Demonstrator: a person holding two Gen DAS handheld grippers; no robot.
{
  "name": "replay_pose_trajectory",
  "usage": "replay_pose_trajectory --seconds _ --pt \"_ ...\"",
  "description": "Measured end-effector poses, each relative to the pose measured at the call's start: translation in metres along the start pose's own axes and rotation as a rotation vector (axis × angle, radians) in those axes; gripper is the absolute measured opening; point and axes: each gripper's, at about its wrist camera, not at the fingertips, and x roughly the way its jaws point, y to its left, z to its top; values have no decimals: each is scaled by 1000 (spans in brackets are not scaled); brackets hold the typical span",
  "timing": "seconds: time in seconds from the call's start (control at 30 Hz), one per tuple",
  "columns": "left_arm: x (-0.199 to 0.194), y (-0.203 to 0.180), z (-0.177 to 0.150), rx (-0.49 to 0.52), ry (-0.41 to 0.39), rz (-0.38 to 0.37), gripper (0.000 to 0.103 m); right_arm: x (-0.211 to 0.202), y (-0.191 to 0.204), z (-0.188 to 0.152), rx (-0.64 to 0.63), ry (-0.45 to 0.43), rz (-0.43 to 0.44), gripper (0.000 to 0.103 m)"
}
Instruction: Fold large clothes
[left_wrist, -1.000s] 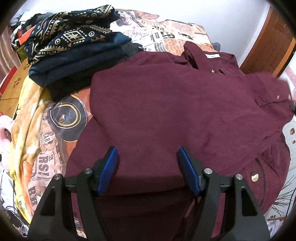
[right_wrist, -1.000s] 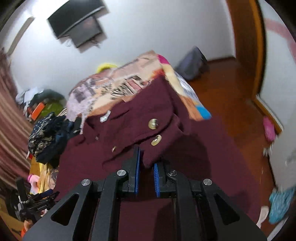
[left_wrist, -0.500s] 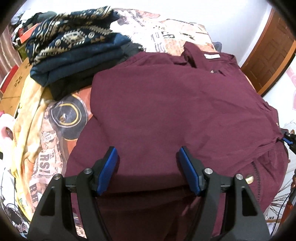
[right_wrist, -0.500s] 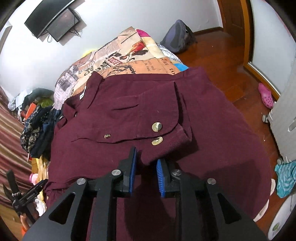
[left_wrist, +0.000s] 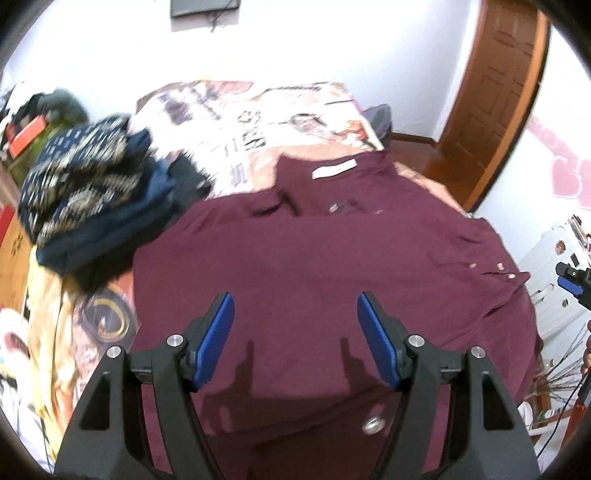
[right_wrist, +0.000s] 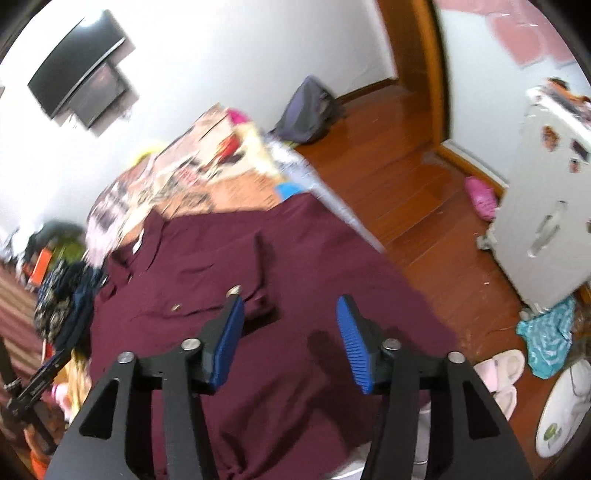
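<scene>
A large maroon button-up shirt (left_wrist: 314, 258) lies spread over the bed, collar and white label at the far end. It also shows in the right wrist view (right_wrist: 207, 295), with its cuff and brass buttons (right_wrist: 233, 291) lying on the body. My left gripper (left_wrist: 295, 306) is open and empty above the shirt's near hem. My right gripper (right_wrist: 290, 310) is open and empty above the shirt's right side; its tip shows at the right edge of the left wrist view (left_wrist: 570, 282).
A stack of folded dark blue patterned clothes (left_wrist: 85, 199) sits at the bed's left. The newspaper-print bedspread (left_wrist: 258, 125) lies beyond the collar. A white cabinet (right_wrist: 546, 206), slippers (right_wrist: 498, 373) and a backpack (right_wrist: 306, 110) stand on the wooden floor at right.
My right gripper opened and let go of the shirt's cuff, which now lies on the shirt body. Both grippers lifted and tilted up, so more of the room shows.
</scene>
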Motion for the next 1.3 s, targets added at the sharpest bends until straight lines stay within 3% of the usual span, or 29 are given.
replay_pose_trajectory --seconds 0.2,0.4,0.77,0.93,1.07,1.17,1.3 --pt "10 -34 15 70 -11 -38 68 -14 -37 5 119 -53 -56 55" --pt "24 -60 16 113 14 -76 68 -2 -86 -10 293 -7 -72 55" --pt "40 -76 9 137 66 -82 68 43 -151 -71 626 168 13 55" --pt "43 -71 6 115 79 -79 68 58 -162 -73 722 150 109 55" --pt "43 -67 3 103 84 -71 68 62 -166 -69 755 102 118 57" --pt "44 -64 2 102 88 -61 68 64 -161 -58 714 73 72 48" --pt "43 -60 1 101 82 -44 68 64 -147 -41 620 58 23 21"
